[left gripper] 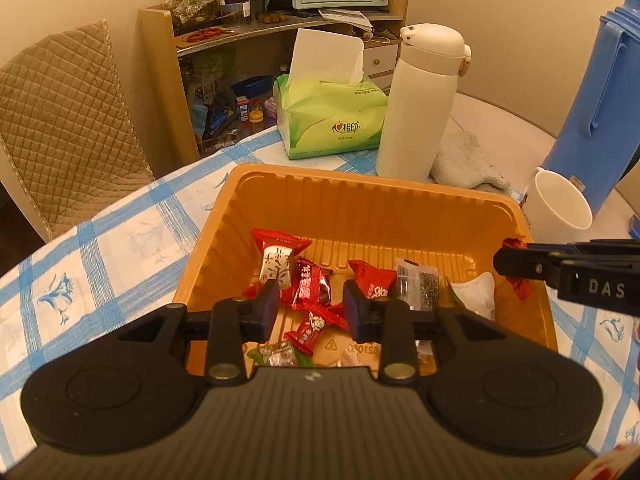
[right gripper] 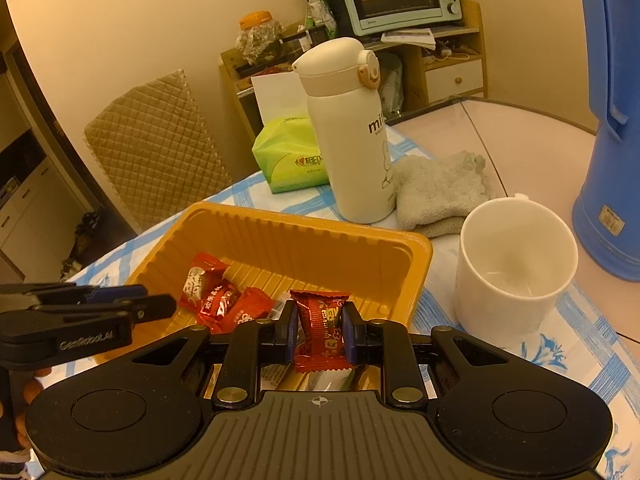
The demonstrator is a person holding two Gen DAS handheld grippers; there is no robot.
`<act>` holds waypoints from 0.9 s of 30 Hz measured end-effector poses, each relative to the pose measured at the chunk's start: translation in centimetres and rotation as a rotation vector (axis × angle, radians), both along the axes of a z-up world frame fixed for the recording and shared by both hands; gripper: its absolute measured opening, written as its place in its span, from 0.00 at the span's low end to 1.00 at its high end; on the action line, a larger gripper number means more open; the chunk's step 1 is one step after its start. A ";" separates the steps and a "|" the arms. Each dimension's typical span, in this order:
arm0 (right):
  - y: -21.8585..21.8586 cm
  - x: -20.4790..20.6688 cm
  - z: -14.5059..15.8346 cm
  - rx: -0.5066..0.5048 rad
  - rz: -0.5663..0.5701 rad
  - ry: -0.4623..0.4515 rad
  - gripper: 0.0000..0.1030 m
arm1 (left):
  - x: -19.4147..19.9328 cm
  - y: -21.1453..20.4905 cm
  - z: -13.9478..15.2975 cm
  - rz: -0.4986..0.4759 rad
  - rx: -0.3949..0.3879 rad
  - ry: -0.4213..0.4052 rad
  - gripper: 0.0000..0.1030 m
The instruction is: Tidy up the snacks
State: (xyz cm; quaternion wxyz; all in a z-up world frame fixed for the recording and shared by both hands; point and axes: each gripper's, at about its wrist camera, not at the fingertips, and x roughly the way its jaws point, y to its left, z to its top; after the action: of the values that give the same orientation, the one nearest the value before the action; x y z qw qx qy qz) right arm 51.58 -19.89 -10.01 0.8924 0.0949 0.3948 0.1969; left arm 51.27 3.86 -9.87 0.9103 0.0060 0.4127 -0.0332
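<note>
**Snacks: one red candy clamped over tray, rest inside**

Snacks sit loose on the floor of the ribbed orange plastic tray (left gripper: pixel 372 200), bunched toward its near wall: a red-and-white wrapped sweet (left gripper: pixel 276 262), several red foil candies (left gripper: pixel 314 284), a clear packet with dark print (left gripper: pixel 418 280), and a white packet (left gripper: pixel 478 290) at the right wall.

Right gripper (right gripper: pixel 320 326): fingers closed on a red foil-wrapped candy (right gripper: pixel 322 328), wrapper pinched upright between the blue pads (right gripper: pixel 347 330). It hangs over the tray's near-right corner, clear of the tray floor. Left wrist view confirms: the right gripper's tip (left gripper: pixel 516 266) is at the tray's right rim with red foil showing above and below the fingers.

Left gripper (left gripper: pixel 310 306): fingers parted about half way, nothing between them. It hovers above the candies at the tray's near edge; in the right wrist view it comes in from the left over the tray's near-left corner.

Tray rests on the blue-and-white checked tablecloth (left gripper: pixel 120 248). Beyond its far edge: green tissue pack (left gripper: pixel 332 120), tall cream insulated bottle (left gripper: pixel 420 112), grey folded cloth (right gripper: pixel 436 188). White ceramic mug (right gripper: pixel 516 264) stands just beside the tray's right side; blue plastic thermos jug (right gripper: pixel 612 140) is at the table's far-right edge.
</note>
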 end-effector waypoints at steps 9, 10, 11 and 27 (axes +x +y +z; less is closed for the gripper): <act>0.4 0.8 0.3 -0.008 -0.029 -0.037 0.23 | -1.1 0.6 0.3 0.019 -0.018 0.001 0.47; 0.4 0.9 0.4 -0.003 -0.031 -0.041 0.23 | -1.3 0.6 0.4 0.022 -0.020 -0.003 0.49; 0.3 1.1 0.5 0.003 -0.033 -0.042 0.23 | -1.6 0.7 0.5 0.024 -0.021 -0.007 0.52; -1.6 -3.5 2.8 0.059 0.037 -0.063 0.78 | -8.9 0.6 3.0 0.076 -0.050 -0.025 0.70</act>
State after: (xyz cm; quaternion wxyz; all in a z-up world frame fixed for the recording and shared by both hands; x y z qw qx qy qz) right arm 48.03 -21.50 -7.21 0.8973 0.1077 0.3624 0.2277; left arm 42.33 4.45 -6.84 0.9158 -0.0318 0.4003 -0.0089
